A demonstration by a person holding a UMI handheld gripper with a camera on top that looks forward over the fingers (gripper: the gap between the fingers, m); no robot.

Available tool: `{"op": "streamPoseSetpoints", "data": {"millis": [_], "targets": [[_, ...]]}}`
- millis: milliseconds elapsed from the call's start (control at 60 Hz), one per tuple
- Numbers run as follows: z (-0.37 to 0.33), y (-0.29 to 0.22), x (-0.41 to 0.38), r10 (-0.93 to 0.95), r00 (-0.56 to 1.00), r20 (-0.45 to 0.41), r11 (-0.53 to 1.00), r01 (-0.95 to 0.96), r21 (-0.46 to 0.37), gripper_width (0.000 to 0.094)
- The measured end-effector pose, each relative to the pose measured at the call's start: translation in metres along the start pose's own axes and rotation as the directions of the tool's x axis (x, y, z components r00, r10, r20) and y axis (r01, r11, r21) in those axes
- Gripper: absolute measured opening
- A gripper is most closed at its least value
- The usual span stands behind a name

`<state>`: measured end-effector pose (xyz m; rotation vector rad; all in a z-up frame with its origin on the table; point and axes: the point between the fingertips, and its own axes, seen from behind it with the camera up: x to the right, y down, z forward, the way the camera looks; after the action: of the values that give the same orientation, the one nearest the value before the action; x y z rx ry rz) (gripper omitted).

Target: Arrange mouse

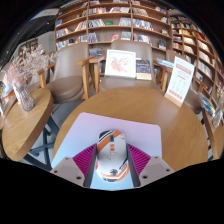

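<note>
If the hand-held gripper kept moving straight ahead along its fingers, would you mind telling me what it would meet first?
The mouse already sits between the fingers of the hand-held gripper, so it comes first. Beyond it the wooden table looks bare up to the chair, though depth is hard to judge.

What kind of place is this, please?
Probably a bookshop or library reading area: tall bookshelves line the back wall, a display stand holds a book, and wooden tables stand around. The gripper has a mouse between its fingers.
</note>
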<state>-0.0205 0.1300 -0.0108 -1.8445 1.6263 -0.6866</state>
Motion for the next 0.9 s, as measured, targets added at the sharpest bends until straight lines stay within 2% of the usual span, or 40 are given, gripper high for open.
{"op": "streamPoseSetpoints", "data": {"millis": [67,117,183,267,450,683,900], "targets": [[-0.008,-0.002,0.002,0.02,1.0,-0.01,1.0,-0.02,0.003,0.0862],[-0.022,-0.009,0.001,0.046,0.999,-0.007,0.998,-0.046,0.034,0.0824],[-0.051,-0.016,0.0,0.062,0.998,0.015,0.996,-0.063,0.069,0.0863],[-0.098,-0.018,0.003,0.062,0.998,0.015,0.991,-0.063,0.12,0.0861],[-0.196,0.012,0.021,0.008,1.0,-0.024,0.98,-0.003,0.199,0.0862],[-0.266,0.072,0.04,-0.011,0.999,-0.046,0.977,0.021,0.213,0.0857],[-0.299,0.094,0.054,-0.012,0.998,-0.066,0.969,0.027,0.244,0.0857]]}}
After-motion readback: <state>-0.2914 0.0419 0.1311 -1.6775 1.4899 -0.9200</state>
